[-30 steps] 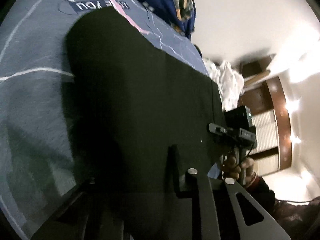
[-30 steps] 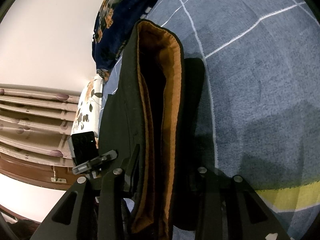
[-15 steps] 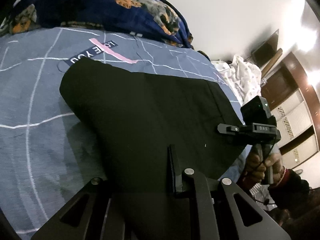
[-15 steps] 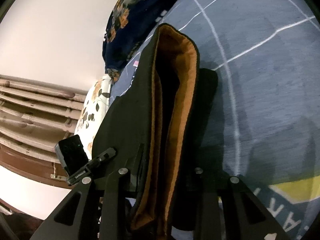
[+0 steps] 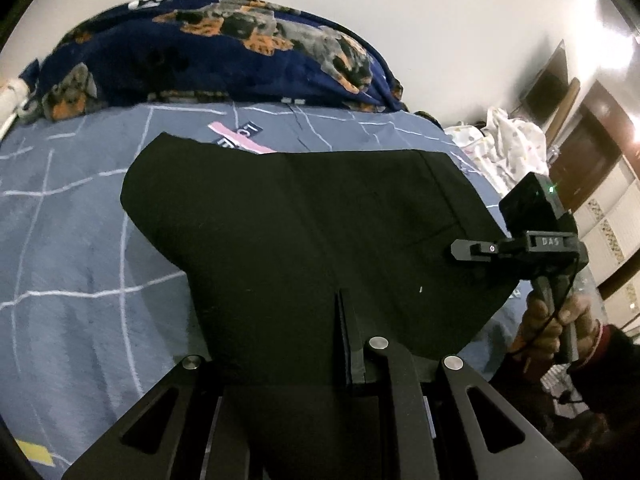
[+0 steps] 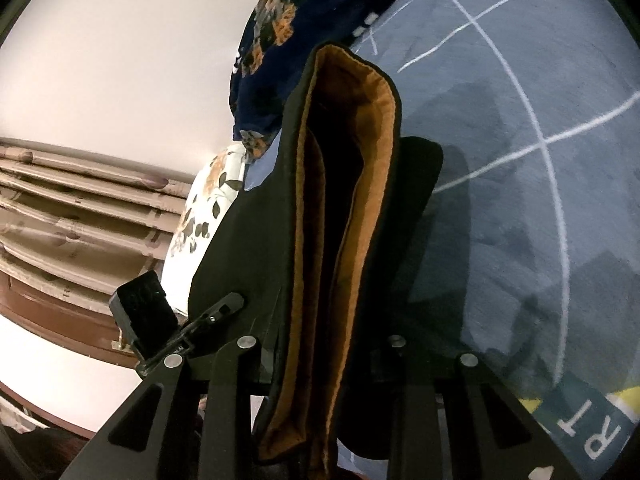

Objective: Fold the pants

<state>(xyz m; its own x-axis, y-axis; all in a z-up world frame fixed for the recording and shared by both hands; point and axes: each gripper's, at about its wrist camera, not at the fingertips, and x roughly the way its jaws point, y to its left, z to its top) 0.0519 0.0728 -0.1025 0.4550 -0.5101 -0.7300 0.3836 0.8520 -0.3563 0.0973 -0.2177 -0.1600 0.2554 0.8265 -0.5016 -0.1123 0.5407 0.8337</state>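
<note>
Black pants (image 5: 312, 232) are lifted in a wide sheet over a grey-blue bedspread (image 5: 80, 248). My left gripper (image 5: 352, 364) is shut on their near edge. My right gripper (image 6: 320, 368) is shut on the waistband end, where an orange-brown lining (image 6: 360, 184) shows between black layers. The right gripper also shows in the left wrist view (image 5: 520, 246) at the pants' right edge, held in a hand. The left gripper shows in the right wrist view (image 6: 180, 332) at the left.
A dark blue patterned blanket (image 5: 208, 56) is heaped at the far end of the bed. White floral bedding (image 5: 508, 140) lies at the right. Wooden cupboards (image 5: 592, 176) and a white wall stand beyond the bed.
Both grippers have tilted and raised the pants, so the cloth spreads wider and flatter. More of the blanket and the wall shows. Both grips hold.
</note>
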